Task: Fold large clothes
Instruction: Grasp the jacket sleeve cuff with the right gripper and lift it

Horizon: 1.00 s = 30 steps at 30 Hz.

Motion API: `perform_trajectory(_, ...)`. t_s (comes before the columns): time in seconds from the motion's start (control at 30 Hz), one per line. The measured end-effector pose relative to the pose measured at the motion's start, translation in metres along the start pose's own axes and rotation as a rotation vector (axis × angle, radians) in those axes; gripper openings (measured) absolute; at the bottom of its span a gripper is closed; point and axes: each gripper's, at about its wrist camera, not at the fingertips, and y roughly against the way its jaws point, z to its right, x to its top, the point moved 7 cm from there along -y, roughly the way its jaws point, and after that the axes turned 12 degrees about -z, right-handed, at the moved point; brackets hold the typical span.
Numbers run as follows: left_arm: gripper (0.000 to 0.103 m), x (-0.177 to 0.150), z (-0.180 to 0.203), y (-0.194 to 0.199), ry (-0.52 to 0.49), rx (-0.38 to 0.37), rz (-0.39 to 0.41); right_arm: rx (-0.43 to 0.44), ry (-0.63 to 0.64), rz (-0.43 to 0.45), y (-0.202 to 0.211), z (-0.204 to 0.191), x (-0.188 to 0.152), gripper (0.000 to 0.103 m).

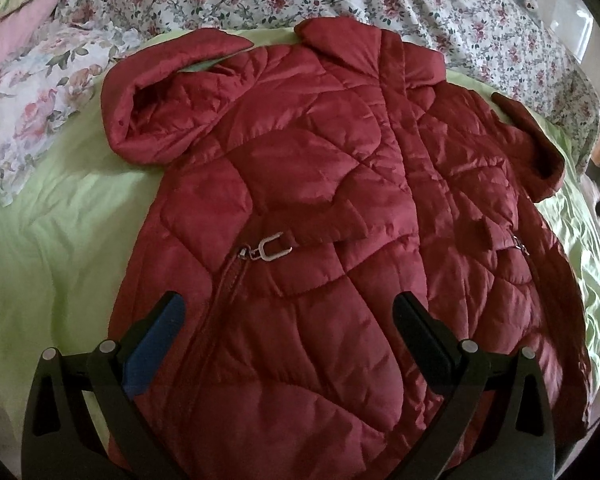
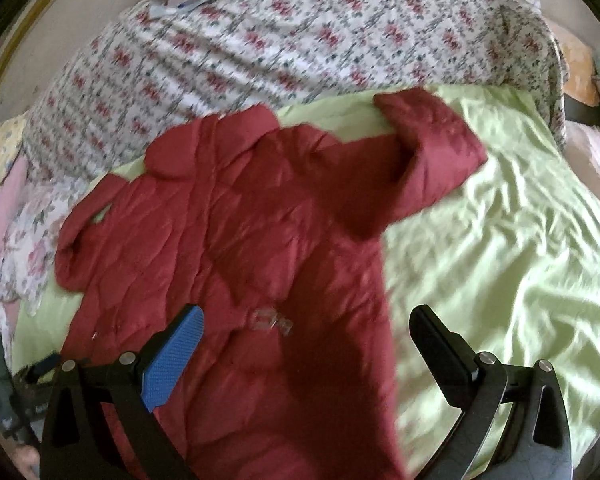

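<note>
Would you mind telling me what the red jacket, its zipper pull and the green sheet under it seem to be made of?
Red jacket: likely padded nylon or polyester; the shell has a slight sheen and puffs between stitched quilting lines.
Zipper pull: appears to be silvery metal, a pale glinting U-shaped loop; coated plastic is possible.
Green sheet: a smooth, satin-like woven fabric, judging by its glossy wrinkles; the fibre cannot be told.
</note>
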Motion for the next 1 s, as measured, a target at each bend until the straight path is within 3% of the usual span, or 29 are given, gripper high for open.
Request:
perform_trajectory(0.2, 0.103, 0.016, -0.002, -0.002, -0.010, 0.006, 0.004, -0.064, -0.009, 0.059, -0.010, 0.031, 0.054, 0.102)
perform_trajectory(0.37, 0.103, 0.033, -0.006, -0.004, -0.004, 0.009, 0.008, -0.120, -0.041, 0.049, -0.038, 0.065, 0.104, 0.100)
perform_trajectory(0.5, 0.103, 0.042, -0.009, -0.009, 0.004, 0.011, 0.004, -0.215, -0.048, 0.045, -0.068, 0.088, 0.150, 0.094)
perform_trajectory(0.77, 0.103, 0.044, -0.007, -0.028, -0.001, 0.019, -0.041, -0.357, -0.004, -0.043, -0.145, 0.104, 0.207, 0.092)
perform_trajectory(0.87, 0.103, 0.045, -0.009, -0.034, -0.008, 0.030, -0.051, -0.414, 0.004, -0.075, -0.164, 0.109, 0.211, 0.081)
perform_trajectory(0.93, 0.103, 0.045, -0.009, -0.036, -0.007, 0.032, -0.054, -0.423, -0.033, -0.080, -0.168, 0.121, 0.212, 0.059)
perform_trajectory(1.0, 0.103, 0.046, -0.010, -0.038, -0.001, 0.028, -0.058, -0.366, -0.084, -0.081, -0.167, 0.130, 0.211, 0.043)
